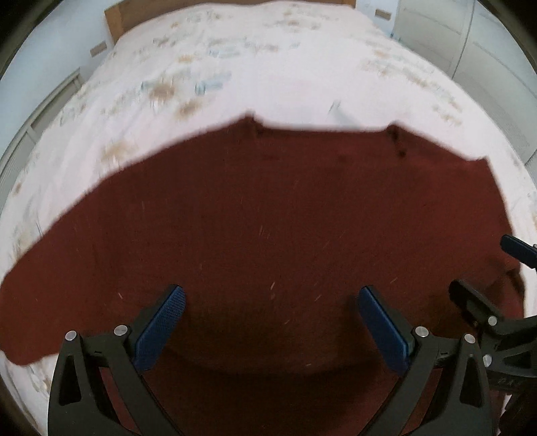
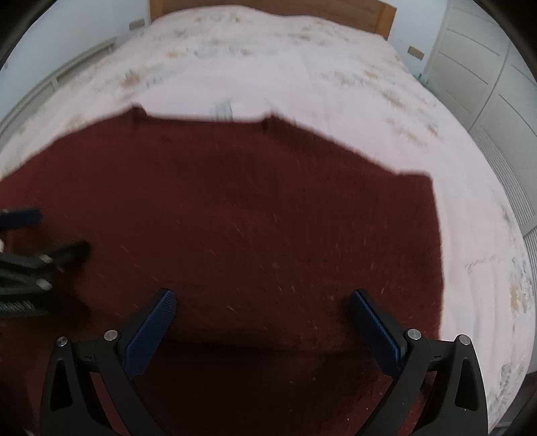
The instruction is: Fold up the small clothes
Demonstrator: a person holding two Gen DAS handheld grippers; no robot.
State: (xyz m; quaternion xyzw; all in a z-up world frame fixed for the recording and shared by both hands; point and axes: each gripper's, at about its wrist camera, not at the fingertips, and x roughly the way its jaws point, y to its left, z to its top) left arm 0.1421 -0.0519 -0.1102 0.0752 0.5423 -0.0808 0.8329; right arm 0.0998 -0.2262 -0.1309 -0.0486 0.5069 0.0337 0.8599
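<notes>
The dark red garment (image 1: pixel 268 218) lies flat on the bed (image 1: pixel 235 67), beneath and ahead of both tongs. Left tongs (image 1: pixel 272 302) and right tongs (image 2: pixel 263 302) are spread, empty. Best pinch matching corners, then fold evenly.

Left tongs (image 1: pixel 272 296) wide apart, empty; right tongs (image 2: pixel 263 300) likewise, angled downward

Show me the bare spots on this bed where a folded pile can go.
Free: the bedspread between the red garment and the headboard, and the strip along the garment's right edge. Crowded: the near part, covered by the garment with both hand-held grippers over it.
</notes>
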